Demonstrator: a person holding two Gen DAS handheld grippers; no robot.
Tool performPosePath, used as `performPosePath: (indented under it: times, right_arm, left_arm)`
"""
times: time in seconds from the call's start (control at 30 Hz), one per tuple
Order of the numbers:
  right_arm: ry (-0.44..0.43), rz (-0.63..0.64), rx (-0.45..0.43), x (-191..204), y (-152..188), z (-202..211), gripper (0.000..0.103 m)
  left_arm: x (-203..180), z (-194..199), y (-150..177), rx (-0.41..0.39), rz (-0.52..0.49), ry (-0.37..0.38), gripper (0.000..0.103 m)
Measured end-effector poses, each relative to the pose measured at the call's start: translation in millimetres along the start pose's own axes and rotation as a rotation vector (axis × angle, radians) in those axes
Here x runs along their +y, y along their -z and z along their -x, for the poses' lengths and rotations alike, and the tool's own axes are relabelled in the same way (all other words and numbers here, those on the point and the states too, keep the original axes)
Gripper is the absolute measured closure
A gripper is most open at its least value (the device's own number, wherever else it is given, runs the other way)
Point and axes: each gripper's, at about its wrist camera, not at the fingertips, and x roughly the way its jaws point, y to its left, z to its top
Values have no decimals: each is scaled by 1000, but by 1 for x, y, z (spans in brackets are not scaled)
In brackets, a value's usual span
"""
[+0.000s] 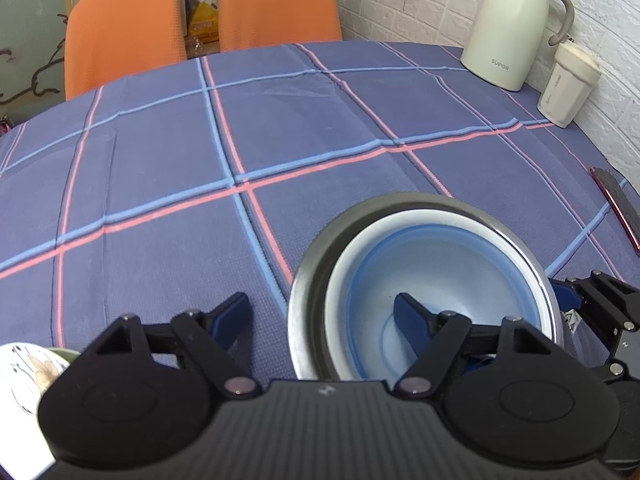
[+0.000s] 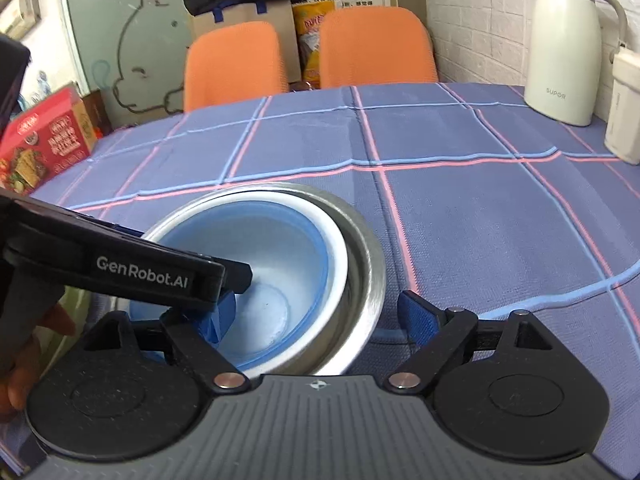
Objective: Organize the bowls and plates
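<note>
While both hand-held grippers, left (image 1: 322, 316) and right (image 2: 316, 312), stand apart straddling the nested bowls' (image 1: 440, 256) rim, we advise closing squarely before lifting.

The right hand-held gripper (image 2: 320, 316) hung spread around the near rim of a steel bowl (image 2: 366, 276) nesting a blue bowl (image 2: 276, 264), the left hand-held gripper (image 2: 228, 280) reaching inside.

Bowls (image 1: 436, 280) nested on table (image 1: 160, 160); jug (image 1: 512, 24) behind, chairs (image 1: 124, 28) beyond.
</note>
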Motion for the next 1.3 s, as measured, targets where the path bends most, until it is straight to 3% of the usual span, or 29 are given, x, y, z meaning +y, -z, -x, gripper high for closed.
performPosePath:
  times: [0.07, 0.2, 0.27, 0.43, 0.73, 0.83, 1.0, 1.17, 1.3]
  right_arm:
    - [0, -8, -11, 1, 2, 2, 29]
    - [26, 0, -37, 11, 5, 0, 34]
    - [-47, -8, -35, 15, 4, -3, 32]
    - [-45, -27, -21, 20, -2, 1, 31]
    - [-6, 49, -63, 51, -12, 30, 30]
    - [-39, 94, -92, 73, -17, 38, 30]
    - [-169, 154, -107, 124, -16, 36, 29]
    - [-284, 205, -66, 175, -9, 24, 29]
    - [-307, 226, -21, 196, 1, 17, 29]
  left_arm:
    - [-2, 2, 1, -5, -1, 20, 37]
    - [-4, 4, 0, -24, 17, 65, 61]
    - [-6, 2, -2, -6, 32, 95, 58]
    - [-8, 8, 3, 3, 32, 78, 56]
    - [4, 51, 7, -54, 89, 111, 54]
    - [22, 79, 13, -98, 119, 76, 54]
    - [68, 124, 34, -144, 181, -39, 54]
    - [120, 149, 67, -128, 271, -131, 54]
    - [143, 146, 84, -100, 316, -137, 54]
